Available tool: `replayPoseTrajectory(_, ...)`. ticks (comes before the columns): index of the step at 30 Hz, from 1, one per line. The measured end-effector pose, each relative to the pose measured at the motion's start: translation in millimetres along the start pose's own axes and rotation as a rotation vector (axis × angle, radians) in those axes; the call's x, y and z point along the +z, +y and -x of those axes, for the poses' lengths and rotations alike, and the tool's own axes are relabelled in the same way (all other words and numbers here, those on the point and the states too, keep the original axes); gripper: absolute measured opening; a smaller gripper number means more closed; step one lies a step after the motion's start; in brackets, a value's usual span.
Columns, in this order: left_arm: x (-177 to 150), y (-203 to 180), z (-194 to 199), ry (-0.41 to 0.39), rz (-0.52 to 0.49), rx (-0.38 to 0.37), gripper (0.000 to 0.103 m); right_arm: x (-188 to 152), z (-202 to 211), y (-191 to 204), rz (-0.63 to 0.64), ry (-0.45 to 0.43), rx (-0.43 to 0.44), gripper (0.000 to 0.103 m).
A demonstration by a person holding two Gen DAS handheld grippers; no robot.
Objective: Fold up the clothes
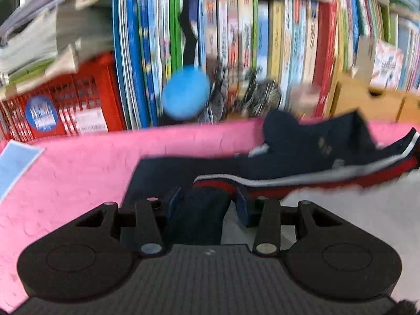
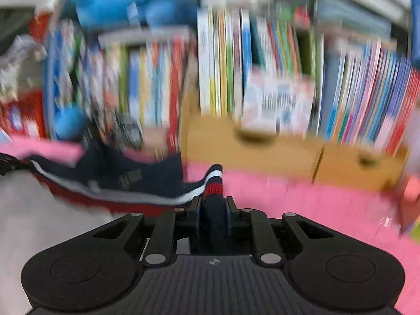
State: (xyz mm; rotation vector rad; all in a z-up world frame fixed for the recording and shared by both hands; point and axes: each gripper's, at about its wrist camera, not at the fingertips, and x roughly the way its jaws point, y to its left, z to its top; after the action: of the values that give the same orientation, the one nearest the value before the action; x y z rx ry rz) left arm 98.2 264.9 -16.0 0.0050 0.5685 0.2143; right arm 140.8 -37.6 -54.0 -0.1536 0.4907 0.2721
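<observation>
A navy garment [image 1: 302,155] with a red, white and navy striped hem lies on the pink mat [image 1: 78,170]. My left gripper [image 1: 207,202] is shut on a bunched corner of the garment at the hem; its blue pads [image 1: 242,204] stand on either side of the cloth. My right gripper [image 2: 213,210] is shut tight on the other hem corner, with the striped edge [image 2: 214,181] sticking out past the fingers. The garment [image 2: 126,178] stretches to the left in the blurred right wrist view. A white layer [image 1: 354,223] shows under the hem.
A bookshelf full of upright books [image 1: 262,39] stands behind the mat. A red crate [image 1: 65,110], a blue ball [image 1: 185,94] and wooden drawers [image 2: 262,152] sit along the mat's far edge. A blue and white sheet [image 1: 13,162] lies at the left.
</observation>
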Motion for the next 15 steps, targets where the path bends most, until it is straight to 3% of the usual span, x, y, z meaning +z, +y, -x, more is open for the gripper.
replayPoseTrajectory(4, 6.5, -6.4, 7.9, -0.1, -0.047, 0.054, 0.042, 0.2, 15.3, 5.2, -0.012, -0.111, -0.041, 0.019)
replayPoseTrajectory(6, 9.8, -9.6, 11.9, -0.15, -0.071, 0.081, 0.034, 9.4, 29.1, 13.0, 0.034, -0.219, -0.081, 0.018)
replayPoseTrajectory(8, 13.1, -12.7, 15.8, -0.2, -0.095, 0.108, 0.034, 22.0, 35.1, 17.3, 0.062, -0.288, -0.112, 0.018)
replayPoseTrajectory(11, 18.0, -17.5, 21.8, -0.275, -0.13, 0.149, 0.037, 31.4, 15.2, 8.1, 0.005, -0.24, -0.097, 0.019)
replayPoseTrajectory(12, 16.6, -16.7, 19.8, -0.268, -0.13, 0.148, 0.037, 29.7, 5.3, 4.3, -0.009, -0.2, -0.098, 0.019)
replayPoseTrajectory(15, 1.6, -5.3, -0.2, -0.132, -0.089, 0.093, 0.037, 12.1, -30.3, -0.3, -0.028, -0.033, -0.107, 0.02)
